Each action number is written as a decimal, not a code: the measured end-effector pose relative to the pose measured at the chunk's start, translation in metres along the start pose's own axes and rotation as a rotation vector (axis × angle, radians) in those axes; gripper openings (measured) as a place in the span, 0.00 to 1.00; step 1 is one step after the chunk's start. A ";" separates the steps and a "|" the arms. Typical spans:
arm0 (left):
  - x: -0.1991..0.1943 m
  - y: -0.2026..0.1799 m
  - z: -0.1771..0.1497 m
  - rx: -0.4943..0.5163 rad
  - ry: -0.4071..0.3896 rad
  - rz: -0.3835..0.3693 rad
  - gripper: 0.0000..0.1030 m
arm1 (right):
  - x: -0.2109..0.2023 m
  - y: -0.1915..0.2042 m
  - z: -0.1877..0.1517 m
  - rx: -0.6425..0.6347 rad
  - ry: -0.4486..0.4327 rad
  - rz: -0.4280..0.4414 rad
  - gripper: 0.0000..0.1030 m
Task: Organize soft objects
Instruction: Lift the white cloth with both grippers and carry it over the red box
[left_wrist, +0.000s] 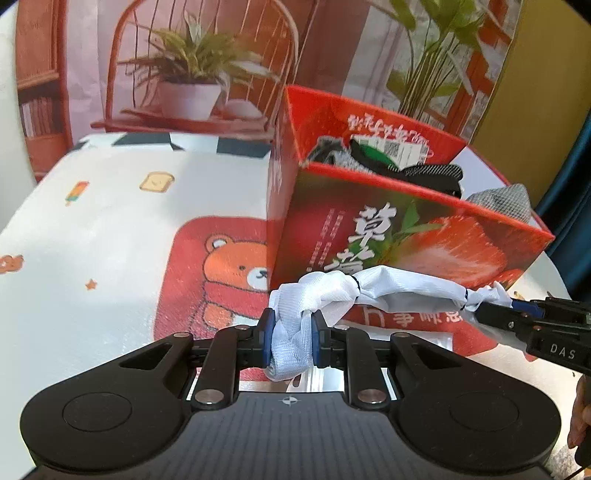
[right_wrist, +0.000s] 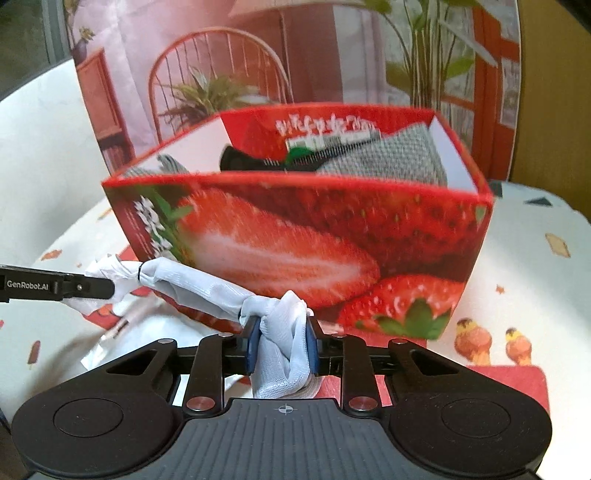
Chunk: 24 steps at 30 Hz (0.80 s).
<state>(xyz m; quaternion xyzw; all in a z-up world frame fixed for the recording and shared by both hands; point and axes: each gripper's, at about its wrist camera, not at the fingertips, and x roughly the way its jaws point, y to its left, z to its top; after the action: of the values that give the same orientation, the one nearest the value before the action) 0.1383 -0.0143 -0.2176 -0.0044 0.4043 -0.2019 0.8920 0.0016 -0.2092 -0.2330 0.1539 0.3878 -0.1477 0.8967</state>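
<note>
1. far left in the left wrist view, a white tablecloth (left_wrist: 110, 229) covers the table, printed with a popsicle, a slice of toast and a red panel bearing a cartoon bear (left_wrist: 236, 269).
2. behind the table hangs a printed backdrop (left_wrist: 192, 74) showing a red chair and potted plants.
3. near the middle of that view, the left gripper (left_wrist: 290, 336) is clamped on one bunched end of a white cloth bundle (left_wrist: 399, 291); the blue pads (left_wrist: 266, 338) press the fabric from both sides, and a fold hangs below them.
4. the bundle is a long roll of pale mesh-like fabric, cinched by thin dark bands. it stretches rightward, lifted off the tablecloth, just in front of the near wall of the strawberry box (left_wrist: 406, 236).
5. the strawberry box is an open red carton with a strawberry picture and white characters. it stands on the table beyond the bundle.
6. inside the box lie grey and black knitted items (left_wrist: 424, 171); one grey piece (left_wrist: 506, 199) shows past its right rim.
7. at the far right of the left wrist view, the right gripper (left_wrist: 517, 308) comes in from the side and pinches the bundle's other end.
8. in the right wrist view, the right gripper (right_wrist: 282, 345) is closed tight on a knotted wad of the same white cloth bundle (right_wrist: 207, 288), which runs leftward to the left gripper (right_wrist: 110, 286).
9. a grey knitted piece (right_wrist: 399, 155) fills the right side of the strawberry box (right_wrist: 332, 240) in this view.
</note>
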 end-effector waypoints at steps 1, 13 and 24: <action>-0.005 0.000 0.000 0.003 -0.012 0.002 0.20 | -0.002 0.002 0.002 -0.003 -0.008 0.002 0.22; -0.061 -0.012 0.041 0.071 -0.188 0.008 0.20 | -0.049 0.016 0.040 -0.070 -0.180 0.036 0.22; -0.041 -0.034 0.097 0.107 -0.186 -0.033 0.20 | -0.049 -0.004 0.099 -0.066 -0.200 -0.033 0.22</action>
<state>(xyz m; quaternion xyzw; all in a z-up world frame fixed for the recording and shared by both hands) 0.1724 -0.0452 -0.1169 0.0178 0.3083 -0.2364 0.9213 0.0323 -0.2449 -0.1330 0.1022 0.3035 -0.1642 0.9330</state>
